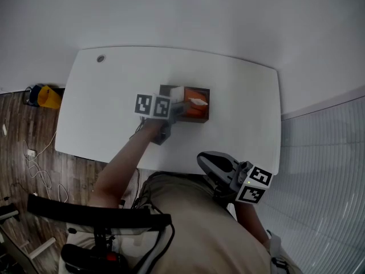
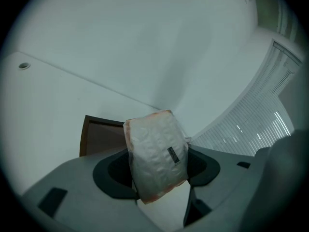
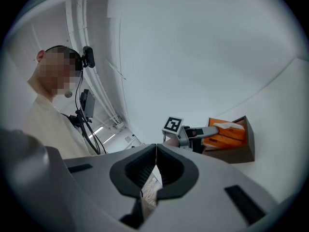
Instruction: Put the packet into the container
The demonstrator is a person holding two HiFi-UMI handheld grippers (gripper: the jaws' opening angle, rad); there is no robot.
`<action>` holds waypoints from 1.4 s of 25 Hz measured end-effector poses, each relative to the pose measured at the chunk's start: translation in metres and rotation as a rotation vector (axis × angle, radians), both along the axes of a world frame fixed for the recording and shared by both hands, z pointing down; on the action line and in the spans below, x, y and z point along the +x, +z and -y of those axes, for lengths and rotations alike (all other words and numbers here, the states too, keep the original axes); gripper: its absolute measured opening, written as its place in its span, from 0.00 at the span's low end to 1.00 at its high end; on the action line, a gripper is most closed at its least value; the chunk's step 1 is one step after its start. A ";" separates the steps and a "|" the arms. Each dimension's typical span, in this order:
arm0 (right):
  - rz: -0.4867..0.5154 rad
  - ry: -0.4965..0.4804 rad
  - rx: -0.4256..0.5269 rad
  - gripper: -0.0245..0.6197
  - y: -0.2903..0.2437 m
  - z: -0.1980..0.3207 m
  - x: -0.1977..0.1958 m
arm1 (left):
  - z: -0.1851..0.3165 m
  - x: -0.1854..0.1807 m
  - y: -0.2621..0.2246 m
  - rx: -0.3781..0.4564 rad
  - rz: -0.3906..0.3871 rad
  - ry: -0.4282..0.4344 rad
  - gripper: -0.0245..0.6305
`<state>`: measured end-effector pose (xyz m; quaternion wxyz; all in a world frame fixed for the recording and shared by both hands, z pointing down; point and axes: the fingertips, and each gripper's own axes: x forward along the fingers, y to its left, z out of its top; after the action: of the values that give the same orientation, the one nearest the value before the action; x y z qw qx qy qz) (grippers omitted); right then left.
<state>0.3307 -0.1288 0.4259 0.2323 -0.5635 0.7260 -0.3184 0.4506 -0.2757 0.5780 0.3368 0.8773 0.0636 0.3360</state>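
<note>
A white bench [image 1: 239,96] stood over a wooden floor [image 1: 23,153] in the head view, where the left hand-held gripper [image 1: 185,104] hung above the brown container [image 1: 207,104], likely to lower its load onto the orange packets [image 1: 197,112] inside. The left gripper view showed its jaws clamped on a pale packet [image 2: 157,158], tilted beside the container's rim. The right gripper view showed the right hand-held gripper [image 3: 154,170] closed, empty, well apart, probably so as not to obstruct

One left gripper [image 1: 186,105], one right gripper [image 3: 155,152], one white packet [image 2: 155,153], one brown container [image 1: 203,118], one table [image 1: 114,113].
</note>
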 end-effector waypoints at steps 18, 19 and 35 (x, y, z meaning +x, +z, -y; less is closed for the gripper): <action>0.024 -0.040 0.010 0.06 0.003 0.008 0.006 | 0.023 -0.022 -0.020 0.394 0.033 0.163 0.60; 0.031 -0.041 0.011 0.06 0.003 0.009 0.006 | 0.020 -0.022 -0.013 0.399 0.052 0.189 0.60; 0.018 -0.035 0.011 0.06 -0.002 0.010 0.007 | 0.013 -0.023 0.022 0.420 0.189 0.226 0.47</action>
<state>0.3373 -0.1393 0.4244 0.2363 -0.5467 0.7353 -0.3235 0.4272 -0.2888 0.5997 0.1120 0.8801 0.0583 0.4577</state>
